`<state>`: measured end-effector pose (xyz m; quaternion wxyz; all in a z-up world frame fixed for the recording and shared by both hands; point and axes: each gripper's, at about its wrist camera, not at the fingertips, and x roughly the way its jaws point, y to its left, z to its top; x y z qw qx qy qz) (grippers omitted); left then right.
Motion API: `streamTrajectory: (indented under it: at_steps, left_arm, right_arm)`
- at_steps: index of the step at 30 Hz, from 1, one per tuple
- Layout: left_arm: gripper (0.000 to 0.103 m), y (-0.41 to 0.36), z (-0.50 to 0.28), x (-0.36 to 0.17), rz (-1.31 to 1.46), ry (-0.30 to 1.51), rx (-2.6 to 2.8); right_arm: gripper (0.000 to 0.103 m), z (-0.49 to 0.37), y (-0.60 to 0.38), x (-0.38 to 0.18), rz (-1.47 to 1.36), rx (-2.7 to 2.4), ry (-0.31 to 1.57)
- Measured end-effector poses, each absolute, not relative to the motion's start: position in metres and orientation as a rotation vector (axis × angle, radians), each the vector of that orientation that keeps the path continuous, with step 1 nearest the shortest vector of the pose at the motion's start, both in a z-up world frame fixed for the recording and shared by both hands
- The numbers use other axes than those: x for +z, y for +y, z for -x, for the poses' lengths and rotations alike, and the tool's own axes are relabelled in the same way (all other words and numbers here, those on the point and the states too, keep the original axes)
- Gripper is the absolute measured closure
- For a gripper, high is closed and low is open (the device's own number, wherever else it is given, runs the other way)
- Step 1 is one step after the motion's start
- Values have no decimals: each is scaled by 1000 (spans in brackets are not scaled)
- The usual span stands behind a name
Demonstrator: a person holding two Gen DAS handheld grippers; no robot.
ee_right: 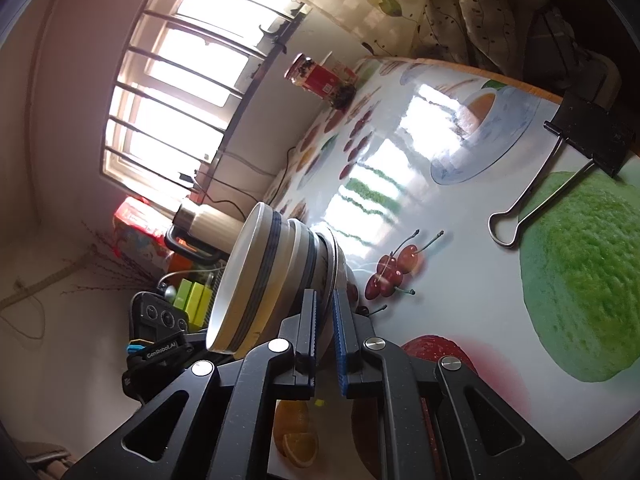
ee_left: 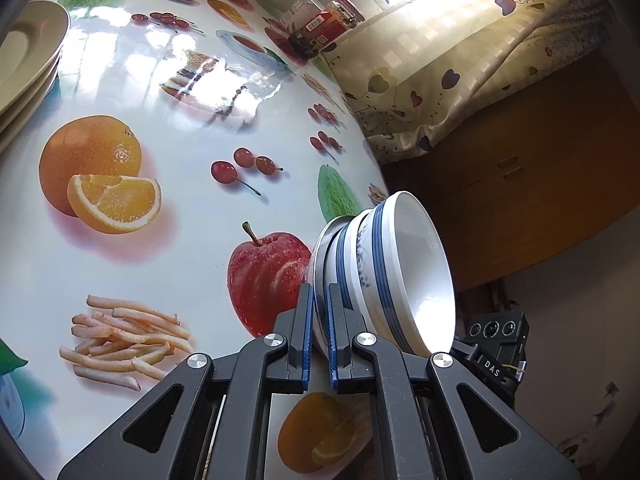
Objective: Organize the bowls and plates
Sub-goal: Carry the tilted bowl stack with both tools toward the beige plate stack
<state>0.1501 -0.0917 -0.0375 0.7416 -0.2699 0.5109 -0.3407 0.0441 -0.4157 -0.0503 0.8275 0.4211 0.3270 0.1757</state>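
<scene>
Fruit-printed oilcloth covers the table [ee_left: 168,92], glossy with window glare, and right at its near edge sits the action. Left gripper [ee_left: 319,312] is pinched nearly closed on the rim of the lowest dish in a stack of bowls [ee_left: 400,264] — blue pads either side of that thin edge. Right gripper [ee_right: 325,312] has the same stack [ee_right: 264,276] from the opposite side, its fingers closed down on the bottom rim too. Both are clamped on it, and each camera catches the other gripper's body just beyond the bowls.

The stack is blue-banded white bowls nested on a shallow dish; whether it touches the cloth or is held clear, I cannot tell. Moving outward — the left view shows a broad open stretch of cloth running to a pile of pale plates [ee_left: 28,60] at the far left edge, well apart from the bowls. A jar [ee_left: 340,20] stands at the table's far edge. On the right view, a binder clip [ee_right: 560,160] grips the table's border.
</scene>
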Motion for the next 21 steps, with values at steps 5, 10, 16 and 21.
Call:
streamTrajectory:
  at_steps: [5,10,16,21]
  left_arm:
    - [98,-89,-156,-44,668,1152,-767]
    - [99,-88,-156,-46,707,1170,-770]
    - [99,-88,-156,-46,726,1168,-773]
    - [99,-88,-155,-46,719,1166,-775]
  right_arm:
    - [94,-43,-416,-52,-906,370,693]
    - [94,-43,-416,-52,-898,369,696]
    - [94,-42,-416,-52,-901,369,696]
    - [94,-42,-416,-52,-900,369,695]
